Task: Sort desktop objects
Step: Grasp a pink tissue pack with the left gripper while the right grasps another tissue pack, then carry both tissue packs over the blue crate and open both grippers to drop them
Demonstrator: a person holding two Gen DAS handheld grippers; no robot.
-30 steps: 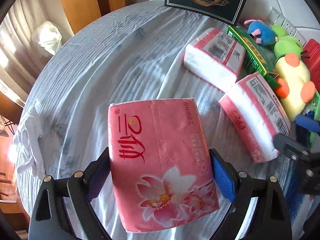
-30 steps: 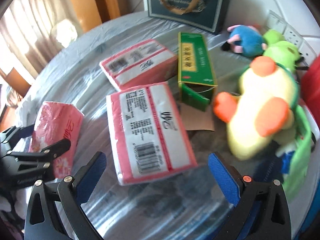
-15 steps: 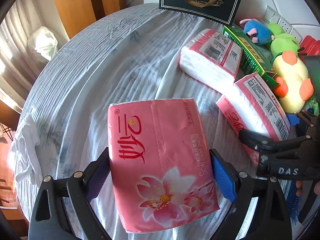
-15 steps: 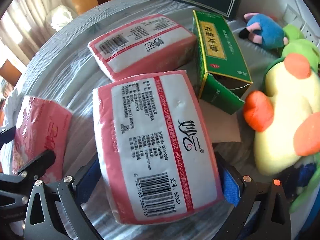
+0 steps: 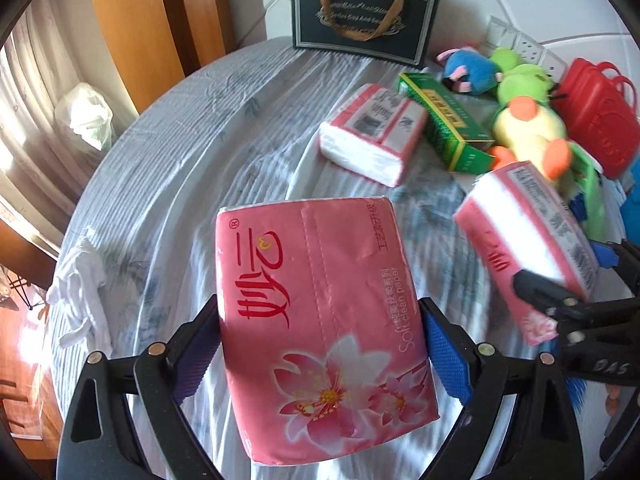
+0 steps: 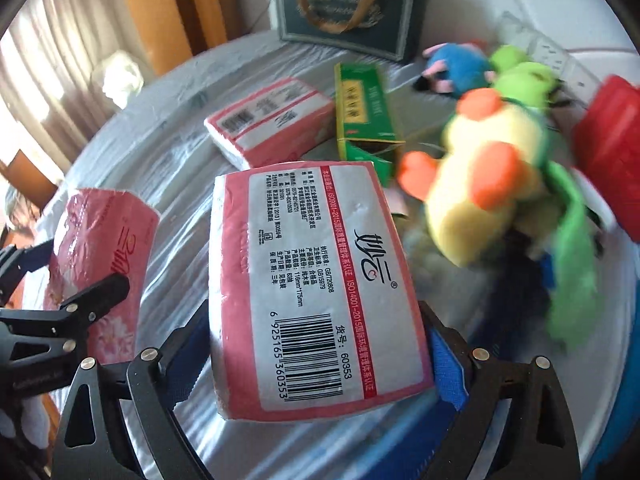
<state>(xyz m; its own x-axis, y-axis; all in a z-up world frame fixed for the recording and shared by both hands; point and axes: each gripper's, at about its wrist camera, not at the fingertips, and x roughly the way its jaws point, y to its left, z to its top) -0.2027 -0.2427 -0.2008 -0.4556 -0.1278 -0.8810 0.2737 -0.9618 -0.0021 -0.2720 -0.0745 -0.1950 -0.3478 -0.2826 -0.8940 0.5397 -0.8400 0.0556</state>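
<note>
My left gripper [image 5: 320, 344] is shut on a pink flowered tissue pack [image 5: 320, 312], held above the grey cloth-covered round table [image 5: 192, 128]. My right gripper [image 6: 316, 352] is shut on a second pink tissue pack [image 6: 312, 280], barcode side up and lifted off the cloth. That pack also shows at the right of the left wrist view [image 5: 528, 240], with the right gripper [image 5: 576, 280] on it. The flowered pack and left gripper [image 6: 60, 284] show at the left of the right wrist view. A third tissue pack [image 5: 372, 132] lies further back on the table.
A green carton [image 5: 444, 124] lies beside the third pack. Plush toys stand at the right: a yellow duck [image 5: 528, 136], a green one [image 5: 520, 80], a blue one [image 5: 468, 68]. A red bag [image 5: 596, 112] and a dark gift bag [image 5: 364, 20] stand behind. White cloth [image 5: 80, 288] hangs off the left edge.
My right gripper moved in around the barcode pack, shut on it and lifted it. My left gripper kept its hold on the flowered pack and rose a little.
</note>
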